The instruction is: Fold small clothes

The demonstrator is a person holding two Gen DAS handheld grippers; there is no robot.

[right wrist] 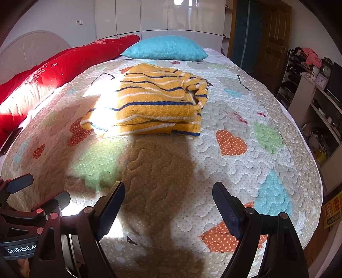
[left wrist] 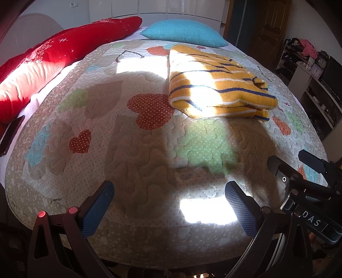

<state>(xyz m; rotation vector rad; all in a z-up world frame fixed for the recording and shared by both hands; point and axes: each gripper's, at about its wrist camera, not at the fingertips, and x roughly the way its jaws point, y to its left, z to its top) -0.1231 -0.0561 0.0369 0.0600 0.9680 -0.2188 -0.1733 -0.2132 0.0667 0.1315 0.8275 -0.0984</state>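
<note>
Left gripper (left wrist: 169, 205): jaws spread wide, released, nothing between them, blue-padded fingers (left wrist: 97, 210) hanging over the near edge of the quilt (left wrist: 139, 162). Right gripper (right wrist: 168, 210): jaws likewise spread apart and empty, dark pads (right wrist: 227, 210) above the same near edge. Side by side, close together; right gripper (left wrist: 307, 188) showing at the right margin of the left wrist view, left gripper (right wrist: 27, 205) at the lower left of the right wrist view.

Ahead of both, well apart from the jaws: folded sweater (right wrist: 149, 107), mustard yellow with dark blue and white stripes, lying flat on the quilt towards the middle of the bed, untouched by either gripper. Same sweater (left wrist: 215, 85) up and to the right in the left wrist view, partly washed out by a patch of sunlight.

Quilt patterned with orange, green and blue dotted hearts, crossed by shadow and bright sun patches.

Beyond the sweater: turquoise pillow (right wrist: 165, 48) at the far end of the bed. Along the left side: long red bedding (right wrist: 53, 70). Behind, white wardrobe doors (right wrist: 171, 17). Far right: wooden door (right wrist: 275, 38) and cluttered shelves (right wrist: 316, 96).
</note>
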